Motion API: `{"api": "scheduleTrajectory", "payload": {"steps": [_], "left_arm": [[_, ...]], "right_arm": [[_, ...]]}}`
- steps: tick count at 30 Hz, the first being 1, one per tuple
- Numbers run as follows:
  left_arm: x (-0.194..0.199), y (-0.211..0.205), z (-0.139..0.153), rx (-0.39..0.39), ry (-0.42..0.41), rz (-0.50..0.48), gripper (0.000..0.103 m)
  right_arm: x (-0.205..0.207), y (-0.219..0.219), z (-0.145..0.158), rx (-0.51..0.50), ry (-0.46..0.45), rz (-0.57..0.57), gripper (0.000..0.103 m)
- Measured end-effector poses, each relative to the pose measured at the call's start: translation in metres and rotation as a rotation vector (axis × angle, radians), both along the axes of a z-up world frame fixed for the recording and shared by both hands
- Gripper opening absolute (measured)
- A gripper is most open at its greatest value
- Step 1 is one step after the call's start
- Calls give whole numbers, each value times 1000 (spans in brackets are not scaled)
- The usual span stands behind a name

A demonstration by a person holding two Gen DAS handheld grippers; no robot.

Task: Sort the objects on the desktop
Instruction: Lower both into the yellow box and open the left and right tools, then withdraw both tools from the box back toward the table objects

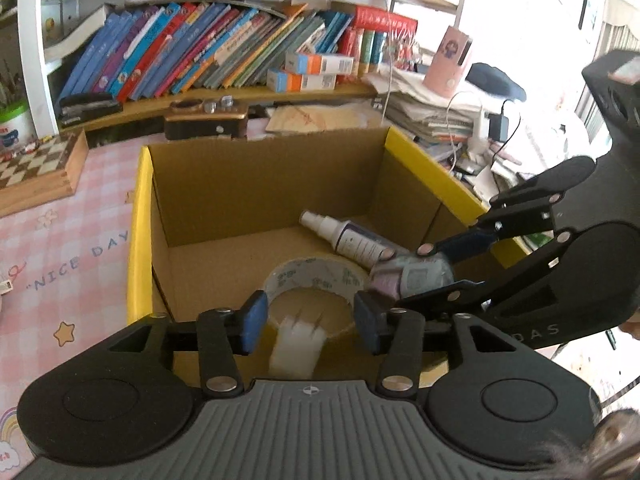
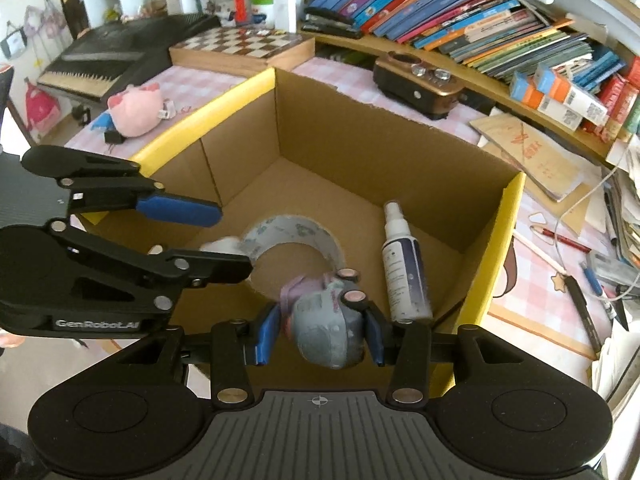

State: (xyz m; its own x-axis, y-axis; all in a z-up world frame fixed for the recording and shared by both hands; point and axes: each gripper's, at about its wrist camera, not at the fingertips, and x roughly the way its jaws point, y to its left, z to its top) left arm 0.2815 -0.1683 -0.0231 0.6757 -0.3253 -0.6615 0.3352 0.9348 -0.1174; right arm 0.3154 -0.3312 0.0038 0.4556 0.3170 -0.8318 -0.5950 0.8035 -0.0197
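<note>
Right tool (image 2: 320, 336) clamps a grey bottle (image 2: 326, 332); left tool (image 1: 310, 320) gapes above the tape roll (image 1: 316, 280).

A roll of clear tape (image 2: 294, 236) and a white spray bottle (image 2: 404, 270) lie inside an open cardboard box (image 2: 360, 136); a small grey-lilac bottle (image 2: 326, 334) hangs above the floor, clamped between blue pads.
</note>
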Motion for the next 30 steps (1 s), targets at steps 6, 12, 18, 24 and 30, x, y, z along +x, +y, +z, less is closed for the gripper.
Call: {"api": "scheduleTrajectory", "payload": {"steps": [6,12,18,24,30], "left_arm": [[-20,13,21,-53,-103,59,86],[-45,33,39,-130,-168,152,92],[-78,46,50,-142,-233,199,100],[-107,56,47,-136,-237,222,103],[-135,67,36,-123,-209,223,103]], "right_arm": [[-31,-18,16,74,-146,-113,69],[-63,-31,30,209,-244,-262,78],[-91,-29,31,250,-313,-353,87],[-120,-20,25,253,-347,-432,93],[-150,-10,17,244,-364,-502,94]]}}
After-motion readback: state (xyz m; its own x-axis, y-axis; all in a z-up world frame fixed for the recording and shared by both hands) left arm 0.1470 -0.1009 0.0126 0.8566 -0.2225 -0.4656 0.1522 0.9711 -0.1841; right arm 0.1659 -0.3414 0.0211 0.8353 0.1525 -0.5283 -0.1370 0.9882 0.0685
